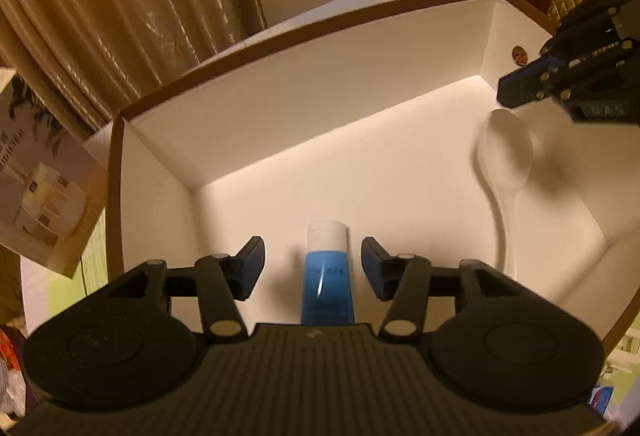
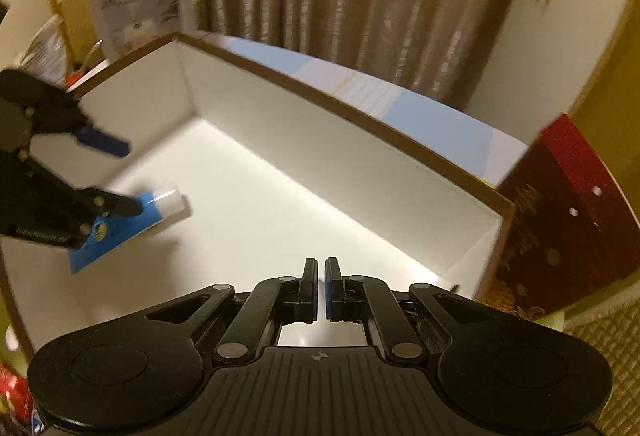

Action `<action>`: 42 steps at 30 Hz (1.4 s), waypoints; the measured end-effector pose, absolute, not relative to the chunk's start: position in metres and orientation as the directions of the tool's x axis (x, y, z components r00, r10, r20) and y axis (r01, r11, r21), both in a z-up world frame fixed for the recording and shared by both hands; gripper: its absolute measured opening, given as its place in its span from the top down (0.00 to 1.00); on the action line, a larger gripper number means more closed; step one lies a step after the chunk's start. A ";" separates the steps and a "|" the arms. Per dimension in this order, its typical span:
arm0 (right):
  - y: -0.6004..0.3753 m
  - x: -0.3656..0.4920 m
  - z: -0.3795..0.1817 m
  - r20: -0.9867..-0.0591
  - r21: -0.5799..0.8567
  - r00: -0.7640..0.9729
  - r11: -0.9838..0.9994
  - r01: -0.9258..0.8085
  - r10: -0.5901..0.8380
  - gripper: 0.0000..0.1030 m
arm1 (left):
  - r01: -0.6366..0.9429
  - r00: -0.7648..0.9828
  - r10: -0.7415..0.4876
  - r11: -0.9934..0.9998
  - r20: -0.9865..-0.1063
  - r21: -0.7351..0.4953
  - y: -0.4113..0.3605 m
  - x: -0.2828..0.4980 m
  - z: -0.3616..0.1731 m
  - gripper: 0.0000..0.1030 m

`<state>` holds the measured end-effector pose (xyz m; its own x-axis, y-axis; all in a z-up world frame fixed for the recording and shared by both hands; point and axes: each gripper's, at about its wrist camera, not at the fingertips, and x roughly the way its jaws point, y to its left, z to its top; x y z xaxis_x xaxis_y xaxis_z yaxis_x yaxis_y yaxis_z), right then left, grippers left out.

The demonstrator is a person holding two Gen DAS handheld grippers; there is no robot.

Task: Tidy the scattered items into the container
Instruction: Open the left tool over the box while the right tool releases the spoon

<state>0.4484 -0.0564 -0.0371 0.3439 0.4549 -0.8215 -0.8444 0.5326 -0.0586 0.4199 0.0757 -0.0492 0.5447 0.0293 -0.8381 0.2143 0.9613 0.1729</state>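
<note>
Little writing can be read: the small blue plastic tube with a white cap [image 1: 327,272] carries a line of pale print too blurred to make out, and the tilted cardboard carton with a printed photograph [image 1: 40,188] outside the left wall shows only letter fragments. Two items lie in the large white cardboard box with a brown rim [image 1: 280,36]: one tube and one translucent white plastic spoon [image 1: 505,172]. The tube lies flat on the box floor, its long axis running away from the left wrist camera, cap toward the far wall and flat crimped end toward the camera. It sits between the fingers of the left gripper [image 1: 313,268], which are spread apart and clear of its sides, touching nothing. The spoon lies near the right wall, bowl toward the far corner, handle trailing back toward the camera. The right gripper [image 2: 321,286] hangs over the box floor with its fingers closed together on nothing. One dark red box with white dots [image 2: 560,220] leans beside the far right corner.
</note>
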 end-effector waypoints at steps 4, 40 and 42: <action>-0.053 0.442 -0.039 -0.835 -0.067 0.321 0.497 -0.865 0.447 0.94 | 0.203 0.540 0.026 0.966 -0.842 0.160 0.077 0.418 -0.045 0.48; -0.126 0.355 0.041 -0.729 -0.046 0.448 0.617 -0.786 0.517 0.00 | 0.045 0.612 0.105 0.985 -0.784 0.168 0.057 0.314 0.042 0.11; -0.131 0.350 0.048 -0.717 -0.035 0.455 0.625 -0.780 0.528 0.00 | 0.041 0.619 0.110 0.984 -0.777 0.172 0.055 0.307 0.048 0.10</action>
